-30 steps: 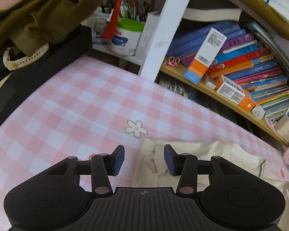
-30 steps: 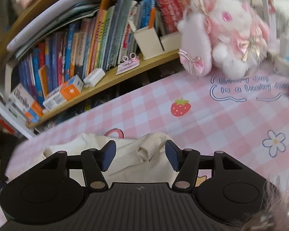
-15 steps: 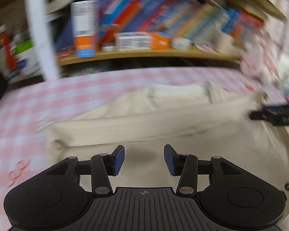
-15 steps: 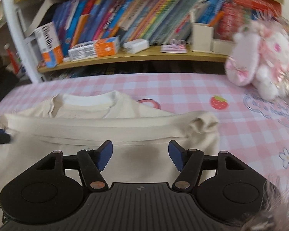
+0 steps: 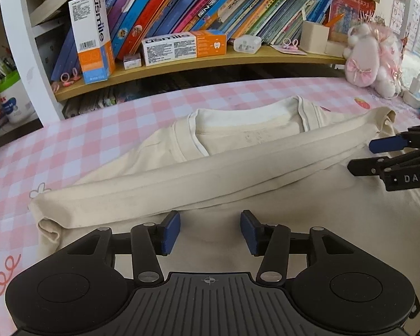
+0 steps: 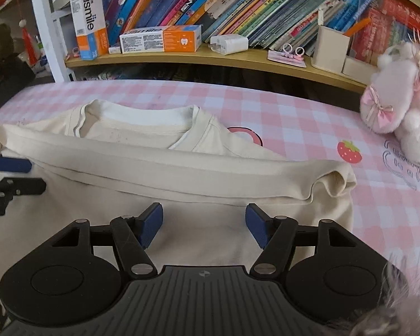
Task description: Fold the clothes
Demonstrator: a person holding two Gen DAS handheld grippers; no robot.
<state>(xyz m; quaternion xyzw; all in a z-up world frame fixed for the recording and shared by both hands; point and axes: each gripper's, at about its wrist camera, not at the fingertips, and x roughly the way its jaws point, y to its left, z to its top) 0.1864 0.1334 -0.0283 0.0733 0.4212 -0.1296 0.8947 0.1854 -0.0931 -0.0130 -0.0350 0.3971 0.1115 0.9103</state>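
Note:
A cream T-shirt [image 5: 238,168] lies flat on the pink checked tablecloth [image 5: 84,140], its sleeves folded in as a long band across the chest below the collar. My left gripper [image 5: 210,232] hovers open over the shirt's left half, nothing between its blue pads. My right gripper [image 6: 203,225] hovers open over the same cream T-shirt [image 6: 182,168], near the folded sleeve end. Each gripper shows at the edge of the other's view: the right gripper [image 5: 378,154] to the right, the left gripper [image 6: 16,173] to the left.
A wooden shelf [image 5: 210,61] of books and toothpaste boxes runs along the back of the table. A pink plush toy [image 6: 397,106] sits at the far right. A white shelf post [image 5: 22,42] and a green-lidded tub [image 5: 8,98] stand at the left.
Both grippers have drawn back from the sleeve ends and swung toward the middle, so the whole shirt with its folded sleeve band now shows. Both stay open.

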